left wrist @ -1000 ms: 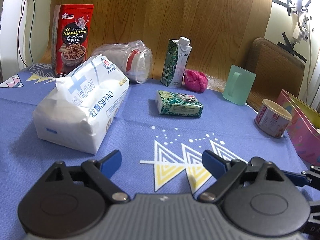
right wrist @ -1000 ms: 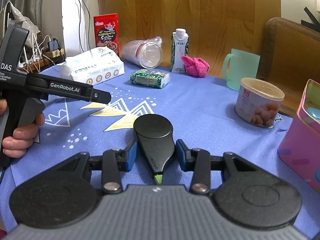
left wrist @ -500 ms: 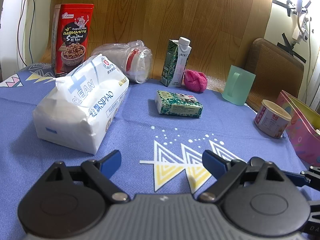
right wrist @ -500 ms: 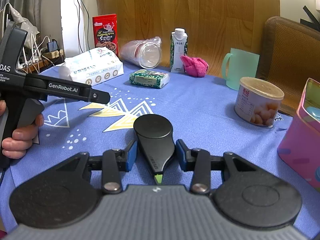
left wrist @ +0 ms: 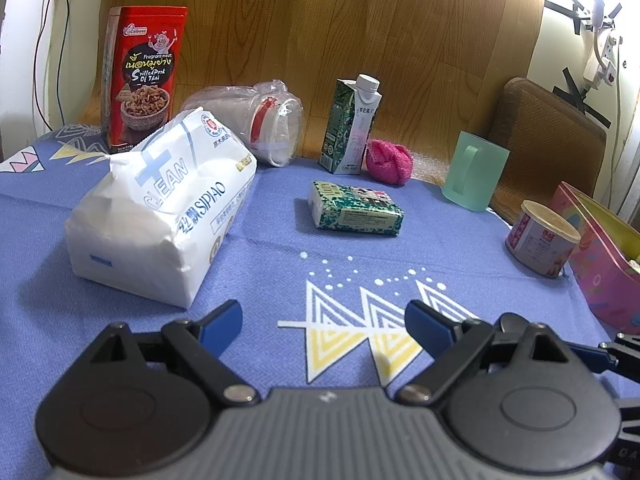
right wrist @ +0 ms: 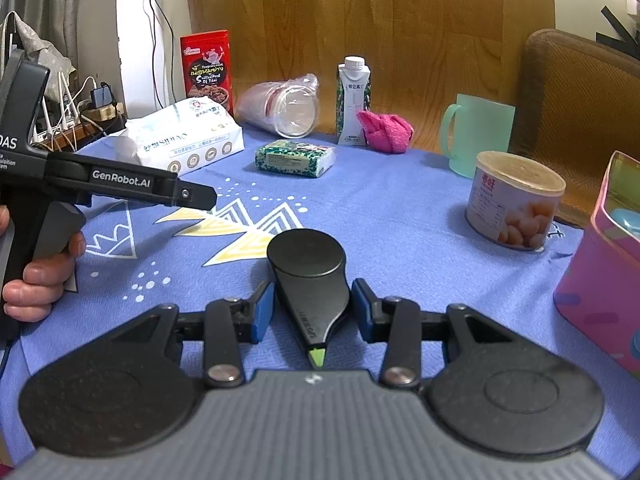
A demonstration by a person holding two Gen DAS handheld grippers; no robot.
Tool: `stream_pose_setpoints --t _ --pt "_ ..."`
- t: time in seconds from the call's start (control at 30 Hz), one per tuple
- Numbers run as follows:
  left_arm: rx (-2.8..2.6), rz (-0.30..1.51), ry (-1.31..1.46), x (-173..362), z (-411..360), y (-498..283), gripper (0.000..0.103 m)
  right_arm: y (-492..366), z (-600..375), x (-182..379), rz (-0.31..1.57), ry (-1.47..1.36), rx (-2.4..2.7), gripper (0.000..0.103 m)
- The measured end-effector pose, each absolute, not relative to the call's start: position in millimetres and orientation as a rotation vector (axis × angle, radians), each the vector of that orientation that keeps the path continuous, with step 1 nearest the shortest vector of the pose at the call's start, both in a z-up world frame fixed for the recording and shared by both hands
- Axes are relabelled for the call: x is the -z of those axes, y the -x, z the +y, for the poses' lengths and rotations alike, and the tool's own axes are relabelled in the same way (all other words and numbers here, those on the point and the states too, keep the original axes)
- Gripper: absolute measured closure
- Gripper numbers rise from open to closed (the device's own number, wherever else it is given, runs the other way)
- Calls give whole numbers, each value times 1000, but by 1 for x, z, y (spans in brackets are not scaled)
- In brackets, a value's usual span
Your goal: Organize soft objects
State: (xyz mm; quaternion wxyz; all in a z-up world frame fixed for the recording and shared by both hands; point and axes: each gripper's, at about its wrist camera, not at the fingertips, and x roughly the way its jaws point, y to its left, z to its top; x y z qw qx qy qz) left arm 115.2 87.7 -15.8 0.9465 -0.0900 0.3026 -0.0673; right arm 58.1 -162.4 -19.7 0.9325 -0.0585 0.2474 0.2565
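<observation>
Nothing has been moved: the left hand-held gripper is held spread, the right hand-held gripper half-spread around a black tool, soft objects untouched.

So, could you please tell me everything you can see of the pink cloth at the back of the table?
The pink cloth is a bright magenta, fluffy-looking towel bunched into a loose, rounded lump with visible folds. It lies on the far edge of the blue tablecloth, in front of the wooden panel. It sits right beside the carton and seems to touch its base, with the green mug standing apart on its other side. Neither pair of tongs is near it.
</observation>
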Motion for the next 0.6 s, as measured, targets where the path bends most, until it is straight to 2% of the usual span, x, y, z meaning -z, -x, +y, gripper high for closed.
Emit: stream_pose_setpoints --t 0.33,0.6 --pt "258 644 260 11 80 -94 8 -47 -165 19 523 72 -540 58" --pt "500 737 374 4 50 -79 7 -32 -167 18 539 -1 -578 59"
